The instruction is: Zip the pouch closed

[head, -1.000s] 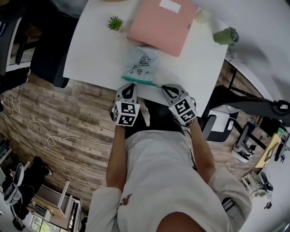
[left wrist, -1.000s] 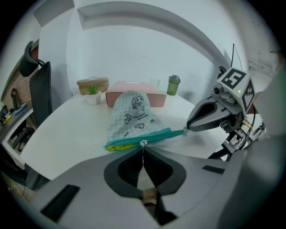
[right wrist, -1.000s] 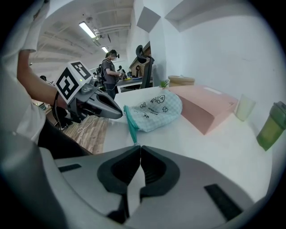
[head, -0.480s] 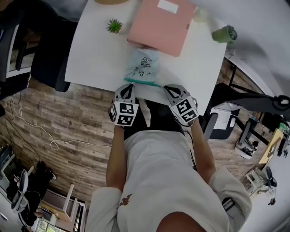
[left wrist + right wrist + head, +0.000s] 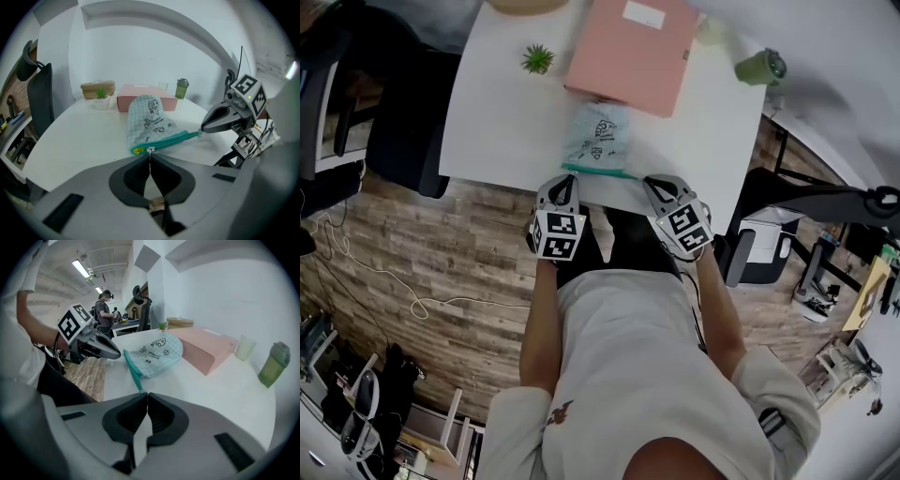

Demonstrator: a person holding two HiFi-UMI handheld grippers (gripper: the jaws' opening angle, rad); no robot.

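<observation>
The left claw [image 5: 150,155] is being pressed together on the small white zipper pull [image 5: 150,149], which is being pinched right at the jaw tips, at the yellow-green corner of the pouch [image 5: 597,134]. The right claw [image 5: 146,393] is likewise being pressed shut, and the opposite end of the teal zipper band [image 5: 132,371] is being pinched at its tips. In the left gripper view that claw is being seen at 3 o'clock, its nose touching the band's end. In the head view both claws are being held tilted downward at the near edge of the white surface [image 5: 506,122], the right one at 3 o'clock of the left, and the band is being shown running almost straight between them. Whether its teeth are meshed along the whole length cannot be told. The pouch, a pale checked fabric printed with small dark drawings, is being seen lying flat on the surface at 12 o'clock of the claws, with its zipper edge turned toward the person. At 12 o'clock of the pouch, just beside its far end, a pink box [image 5: 628,52] is being shown. A small potted plant [image 5: 537,59] is being seen at 10 o'clock of the pouch, with a tan container [image 5: 97,87] just behind it. A green bottle [image 5: 759,67] is being seen at 2 o'clock, well apart, and a clear cup [image 5: 244,348] is being shown between box and bottle.
</observation>
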